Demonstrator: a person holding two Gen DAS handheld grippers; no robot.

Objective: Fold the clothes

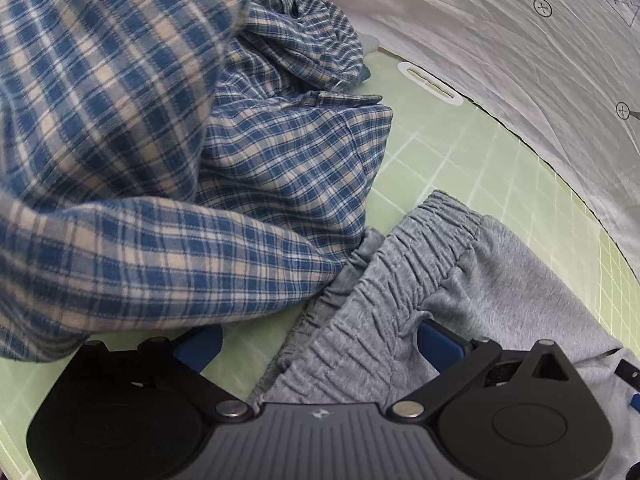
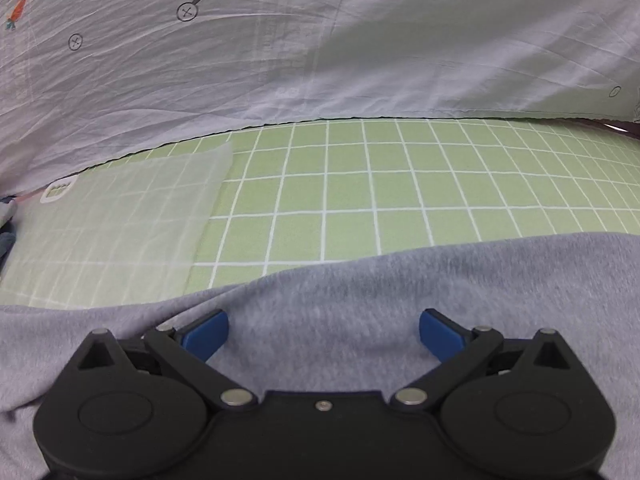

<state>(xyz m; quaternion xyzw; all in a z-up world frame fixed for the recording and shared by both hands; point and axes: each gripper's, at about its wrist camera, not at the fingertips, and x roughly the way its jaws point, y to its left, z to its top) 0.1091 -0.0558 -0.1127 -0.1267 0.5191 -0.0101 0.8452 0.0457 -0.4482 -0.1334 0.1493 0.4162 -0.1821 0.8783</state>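
Grey sweatpants (image 1: pixel 440 280) lie on the green grid mat (image 1: pixel 460 152), their gathered elastic waistband pointing up and left. My left gripper (image 1: pixel 320 344) is open, its blue pads on either side of the waistband, close above it. A blue and cream plaid shirt (image 1: pixel 160 160) is heaped at the left, touching the waistband. In the right wrist view my right gripper (image 2: pixel 324 332) is open over flat grey sweatpants fabric (image 2: pixel 360 288), holding nothing.
A white sheet with carrot and button prints (image 2: pixel 320 40) borders the mat's far edge (image 2: pixel 360 184). A clear plastic bag (image 2: pixel 120 220) lies on the mat at the left; its white handle slot shows in the left wrist view (image 1: pixel 430 82).
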